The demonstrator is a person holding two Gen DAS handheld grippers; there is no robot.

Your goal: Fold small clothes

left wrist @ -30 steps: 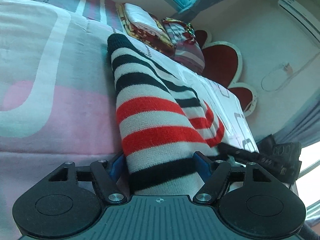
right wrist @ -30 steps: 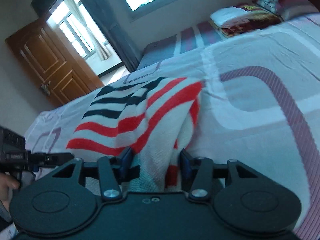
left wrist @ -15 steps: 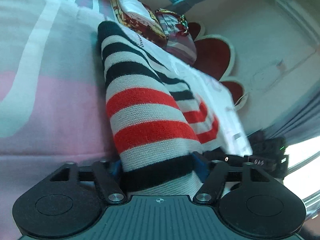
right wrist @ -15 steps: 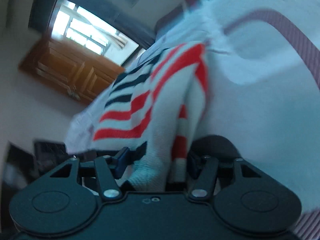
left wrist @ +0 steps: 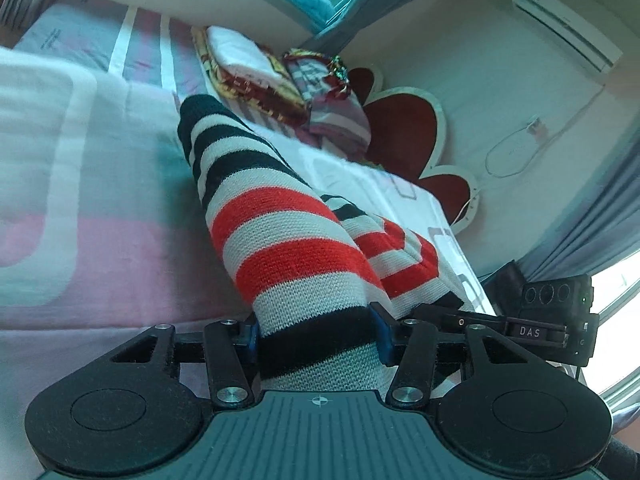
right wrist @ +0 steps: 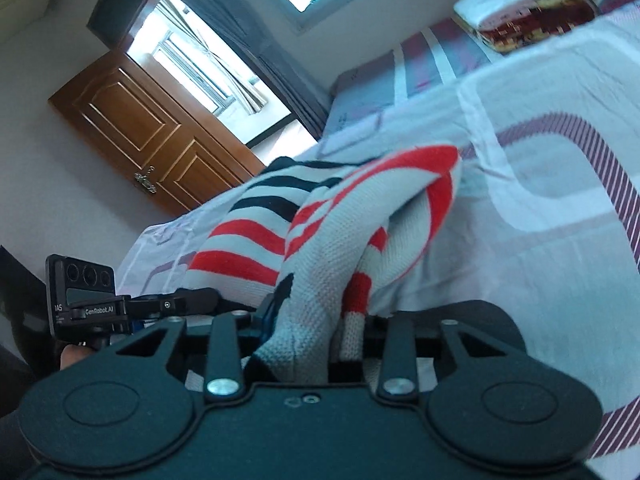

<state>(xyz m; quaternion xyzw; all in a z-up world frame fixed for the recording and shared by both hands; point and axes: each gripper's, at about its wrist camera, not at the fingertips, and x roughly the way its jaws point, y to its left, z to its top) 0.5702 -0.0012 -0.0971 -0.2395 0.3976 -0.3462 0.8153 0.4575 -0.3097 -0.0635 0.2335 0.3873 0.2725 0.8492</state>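
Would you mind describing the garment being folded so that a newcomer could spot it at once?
On the bed, which has a pale pink and white cover, lies a knitted garment stretching away from the cameras. Unlike the folded patterned bedding piled at the far end, it has broad red, white and black stripes.

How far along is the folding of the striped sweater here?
Early. Nothing looks folded yet: the striped sweater lies bunched on the bed. In hand: the left gripper and right gripper are each closing their jaws around a near part of the knit, cloth between both pairs of fingers. Left: carry that edge over, lay it flat, and make the remaining folds.
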